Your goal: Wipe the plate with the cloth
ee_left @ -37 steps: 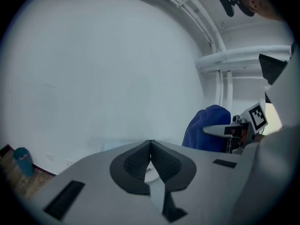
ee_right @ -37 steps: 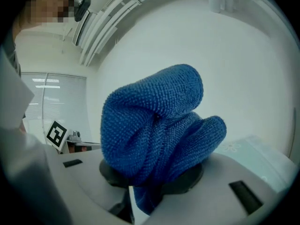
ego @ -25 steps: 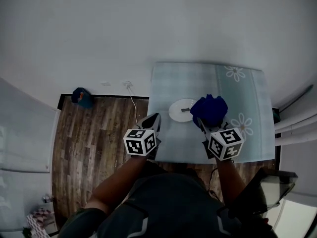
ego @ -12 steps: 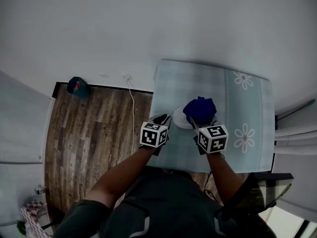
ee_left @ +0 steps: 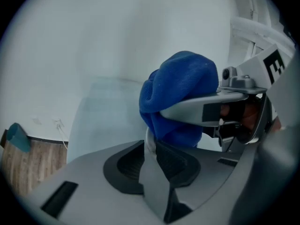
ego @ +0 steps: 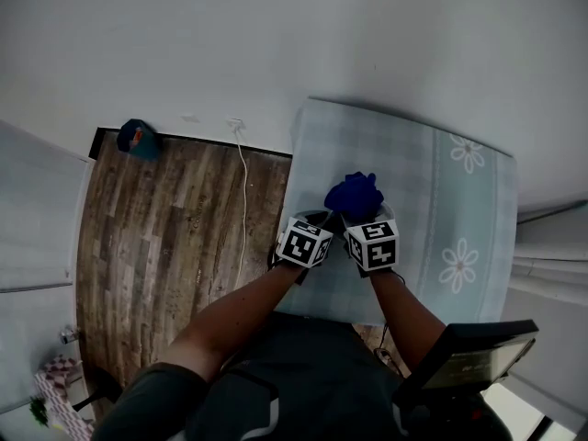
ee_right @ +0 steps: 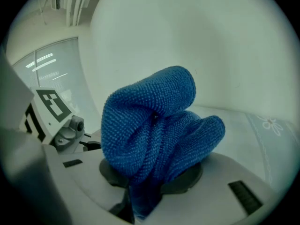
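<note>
A bunched blue cloth (ego: 354, 194) sits over a white plate (ego: 385, 212) on the pale checked table (ego: 432, 191); only slivers of the plate's rim show. My right gripper (ego: 355, 215) is shut on the cloth (ee_right: 150, 121), which bulges up out of its jaws (ee_right: 140, 196). My left gripper (ego: 322, 218) is close beside it on the left. In the left gripper view its jaws (ee_left: 151, 146) are shut on the thin white plate rim (ee_left: 149, 137), with the cloth (ee_left: 178, 93) just beyond and the right gripper's jaw reaching in from the right.
The table has daisy prints (ego: 457, 266) on its right half. Left of it lies wooden floor (ego: 175, 237) with a white cable (ego: 243, 200) and a small blue object (ego: 136, 138) by the wall. A dark screen (ego: 469, 356) stands at lower right.
Both grippers have drawn together over the plate. The left gripper went from the table's left edge to the plate rim; the cloth now covers nearly all of the plate.
</note>
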`<state>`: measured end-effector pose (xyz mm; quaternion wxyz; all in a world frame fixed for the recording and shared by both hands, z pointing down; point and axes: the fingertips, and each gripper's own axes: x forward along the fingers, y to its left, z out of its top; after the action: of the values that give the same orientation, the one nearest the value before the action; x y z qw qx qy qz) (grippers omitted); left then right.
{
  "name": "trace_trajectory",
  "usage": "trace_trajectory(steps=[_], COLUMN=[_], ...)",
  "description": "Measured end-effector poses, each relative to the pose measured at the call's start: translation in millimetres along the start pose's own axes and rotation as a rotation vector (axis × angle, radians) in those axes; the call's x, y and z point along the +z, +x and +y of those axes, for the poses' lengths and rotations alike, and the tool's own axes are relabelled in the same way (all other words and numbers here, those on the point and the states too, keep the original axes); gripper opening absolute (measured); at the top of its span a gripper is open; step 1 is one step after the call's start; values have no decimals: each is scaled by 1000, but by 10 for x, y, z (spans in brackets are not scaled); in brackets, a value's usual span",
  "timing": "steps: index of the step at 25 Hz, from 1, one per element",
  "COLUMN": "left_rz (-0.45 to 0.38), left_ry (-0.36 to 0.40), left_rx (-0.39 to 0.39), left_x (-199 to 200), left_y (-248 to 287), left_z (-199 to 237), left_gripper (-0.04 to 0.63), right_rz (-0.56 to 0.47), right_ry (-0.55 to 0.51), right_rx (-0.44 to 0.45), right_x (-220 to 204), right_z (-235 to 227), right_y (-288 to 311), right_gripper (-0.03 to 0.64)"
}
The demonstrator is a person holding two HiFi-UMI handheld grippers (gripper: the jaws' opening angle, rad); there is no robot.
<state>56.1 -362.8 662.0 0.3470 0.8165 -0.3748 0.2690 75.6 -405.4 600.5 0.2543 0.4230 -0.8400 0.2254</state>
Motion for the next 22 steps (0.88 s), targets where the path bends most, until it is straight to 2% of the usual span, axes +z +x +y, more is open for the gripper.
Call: trace_trajectory(steps=[4, 11, 14, 17, 19, 22], left_rz=[2, 2, -13, -35, -38, -31], left_ry=[44, 42, 1, -49, -49, -55], left_rx=[-11, -2, -19, -48, -45, -34], left_x=[35, 21, 6, 13, 14, 5], left_y=[25, 9, 4, -15, -31, -39], left_z=[-20, -28, -30, -14, -5, -1], left_gripper=[75, 64, 63, 57, 57, 57], right_rz=[61, 98, 90, 38, 8, 13], right_ry=[7, 43, 77, 132, 137, 116], right_rx=[-28, -120, -183, -229, -181, -48], right_x=[-126, -312, -379, -306, -207, -128], right_z=[-133, -627, -904, -1014, -820, -320], right_y=[138, -78, -270, -445, -446, -276], right_gripper=[118, 118, 118, 118, 118, 118])
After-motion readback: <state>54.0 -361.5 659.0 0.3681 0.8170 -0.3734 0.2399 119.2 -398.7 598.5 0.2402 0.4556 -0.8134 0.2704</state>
